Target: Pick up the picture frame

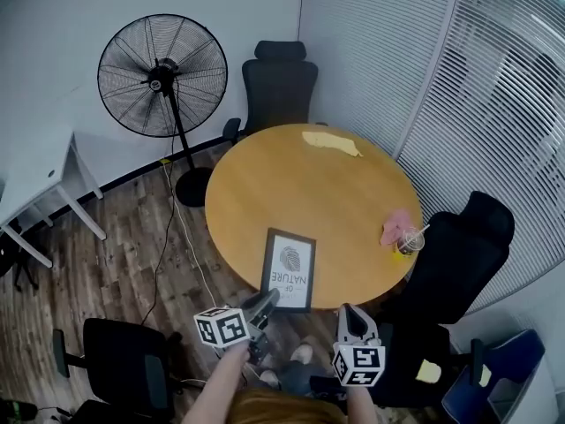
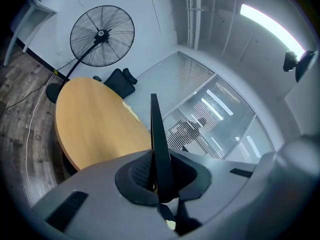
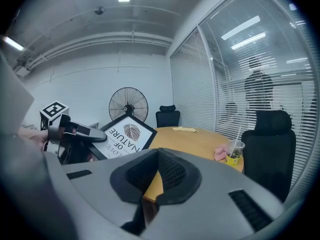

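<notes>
The picture frame (image 1: 289, 269) is black-edged with a white print of a leaf and lettering. It sits over the near edge of the round wooden table (image 1: 300, 193). My left gripper (image 1: 267, 300) is shut on its near left corner. In the left gripper view the frame (image 2: 159, 144) shows edge-on, pinched between the pads of the left gripper (image 2: 159, 176). The right gripper view shows the frame (image 3: 122, 134) tilted up off the table, with the left gripper (image 3: 75, 134) clamped on it. My right gripper (image 1: 350, 312) hangs beside the frame's right side, apart from it; the right gripper (image 3: 159, 156) holds nothing and its pads meet.
On the table's right side stand a plastic cup with a straw (image 1: 409, 240) and a pink cloth (image 1: 395, 226); a yellow cloth (image 1: 331, 142) lies at the far side. Black office chairs (image 1: 279, 82) ring the table. A floor fan (image 1: 162, 76) stands at the left with its cable across the floor.
</notes>
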Motion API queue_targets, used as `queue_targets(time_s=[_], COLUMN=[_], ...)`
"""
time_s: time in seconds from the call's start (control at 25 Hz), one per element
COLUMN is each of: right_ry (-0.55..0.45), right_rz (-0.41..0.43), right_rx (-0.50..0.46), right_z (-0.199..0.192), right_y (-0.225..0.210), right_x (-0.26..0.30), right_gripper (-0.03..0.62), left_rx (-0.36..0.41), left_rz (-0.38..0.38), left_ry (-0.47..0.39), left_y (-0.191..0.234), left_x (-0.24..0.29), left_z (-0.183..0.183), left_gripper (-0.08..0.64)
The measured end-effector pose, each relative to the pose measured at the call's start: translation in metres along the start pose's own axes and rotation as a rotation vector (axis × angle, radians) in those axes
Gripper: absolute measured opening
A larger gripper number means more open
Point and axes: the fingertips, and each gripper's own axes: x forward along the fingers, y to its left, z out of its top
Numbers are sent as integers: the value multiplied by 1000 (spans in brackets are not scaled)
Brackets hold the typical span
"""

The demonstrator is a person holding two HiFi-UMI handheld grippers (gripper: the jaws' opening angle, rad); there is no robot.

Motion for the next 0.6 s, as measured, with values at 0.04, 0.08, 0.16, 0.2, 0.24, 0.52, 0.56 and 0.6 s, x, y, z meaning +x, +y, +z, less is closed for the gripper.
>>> queue_targets(time_s=[0.04, 0.08, 0.16, 0.2, 0.24, 0.52, 0.56, 0.6], right_ry=[2, 5, 8, 9, 9, 14, 16, 18], right_rz=[1, 2, 2, 2, 3, -2, -2, -3], right_rx=[1, 2, 1, 2, 2, 1, 1, 2], right_z=[-1, -2, -2, -3, -3, -4, -5, -5], right_y=[0, 0, -2, -2, -2, -4, -5, -5], right_x=[1, 1, 0, 0, 0, -4, -4, -5], right_gripper=[14, 14, 14, 14, 14, 14, 14, 14], left_rx=[-1, -3, -8, -11, -13, -26, -25, -24], left_rz=[2, 4, 5, 5, 5, -4, -5, -6], left_ry=[-2, -2, -3, -4, -5, -2, -1, 0], left_y=[1, 2, 2, 3, 3, 1, 1, 0], left_x=[0, 0, 2, 2, 2, 4, 5, 5], left_z=[1, 1, 1, 0, 0, -2, -1, -1], left_gripper=[55, 55, 55, 55, 55, 55, 55, 55])
